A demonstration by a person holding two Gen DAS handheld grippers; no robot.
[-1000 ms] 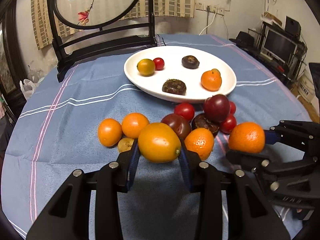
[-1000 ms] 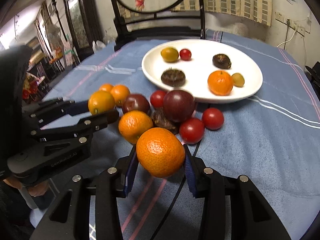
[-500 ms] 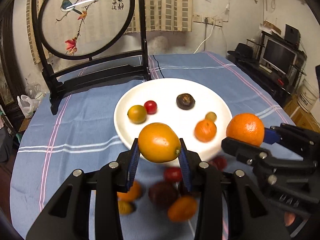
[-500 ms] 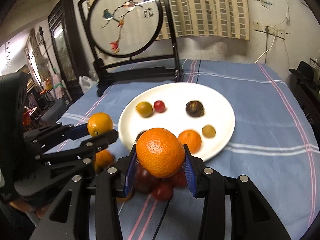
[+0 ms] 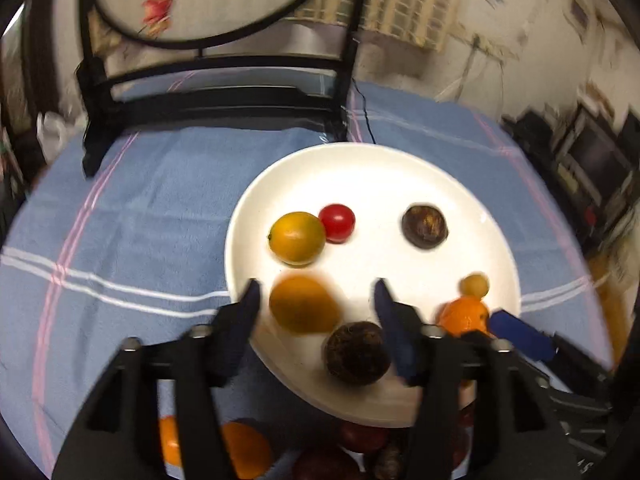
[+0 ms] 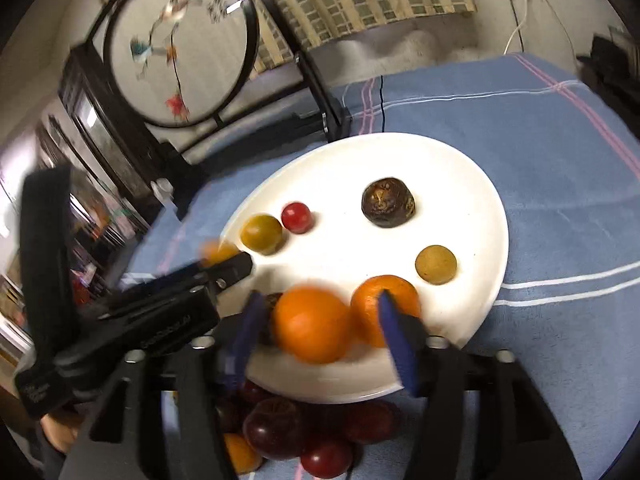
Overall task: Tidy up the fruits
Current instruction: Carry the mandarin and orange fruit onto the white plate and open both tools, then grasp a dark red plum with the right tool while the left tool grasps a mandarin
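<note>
Both tongs are spread wide above the white plate (image 5: 400, 168): the left gripper (image 5: 316, 300) around a blurred yellow fruit (image 5: 304, 304), the right gripper (image 6: 320, 316) around an orange (image 6: 312, 324), apparently released so like fruits are grouped near the plate's front edge.

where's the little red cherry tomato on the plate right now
In the left wrist view the cherry tomato sits on the white plate, left of centre, touching the yellow-orange fruit on its left.
</note>
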